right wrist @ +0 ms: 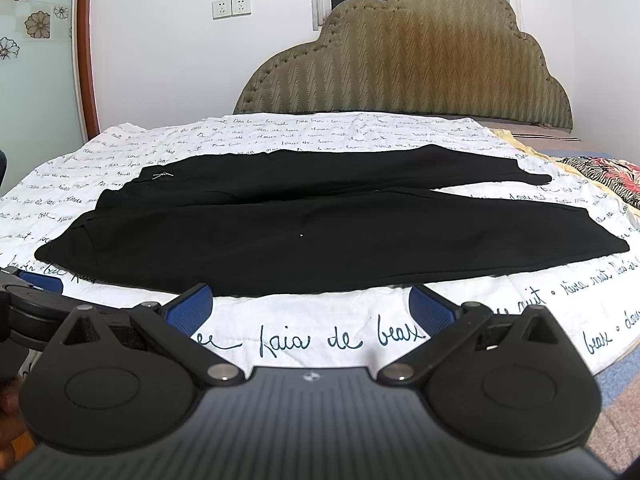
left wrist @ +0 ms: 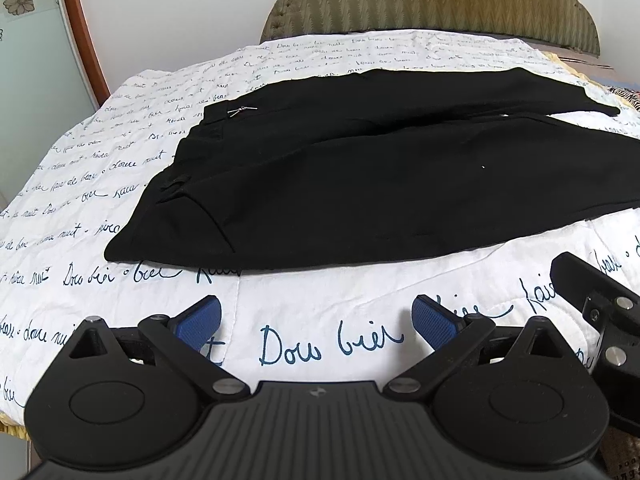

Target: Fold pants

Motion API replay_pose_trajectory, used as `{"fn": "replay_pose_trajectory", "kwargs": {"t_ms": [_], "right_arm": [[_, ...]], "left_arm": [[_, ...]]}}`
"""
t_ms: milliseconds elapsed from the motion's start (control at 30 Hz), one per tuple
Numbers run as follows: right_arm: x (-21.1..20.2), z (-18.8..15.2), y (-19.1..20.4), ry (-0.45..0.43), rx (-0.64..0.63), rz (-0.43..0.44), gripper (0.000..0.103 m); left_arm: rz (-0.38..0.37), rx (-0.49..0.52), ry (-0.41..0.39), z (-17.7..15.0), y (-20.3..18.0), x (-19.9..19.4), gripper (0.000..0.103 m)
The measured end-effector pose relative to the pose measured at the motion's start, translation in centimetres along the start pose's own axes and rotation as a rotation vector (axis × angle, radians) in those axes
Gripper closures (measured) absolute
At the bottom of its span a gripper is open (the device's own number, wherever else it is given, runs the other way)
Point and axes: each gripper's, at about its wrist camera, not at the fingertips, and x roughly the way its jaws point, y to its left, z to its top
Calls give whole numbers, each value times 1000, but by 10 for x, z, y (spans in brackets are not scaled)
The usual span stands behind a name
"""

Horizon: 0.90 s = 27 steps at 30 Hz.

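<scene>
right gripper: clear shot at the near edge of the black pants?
Probably yes. The right gripper is open and holds nothing, and the pants lie flat on the quilt just ahead of its fingers. Only bare quilt lies between; nothing blocks the near hem.

Both wrist cameras are sitting low over the near edge of the bed, looking forward across the script-printed quilt toward the headboard. The left wrist view is looking from nearer the black pants and further left; the right wrist view is standing slightly back. Both are sharing the pants, quilt and headboard.
</scene>
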Motion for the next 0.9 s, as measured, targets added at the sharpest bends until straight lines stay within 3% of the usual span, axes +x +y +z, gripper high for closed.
{"fn": "replay_pose_trajectory", "kwargs": {"t_ms": [900], "right_arm": [[4,-3,0,10,4,-2,0]], "left_arm": [[-17,-26,29,-5,5,8,1]]}}
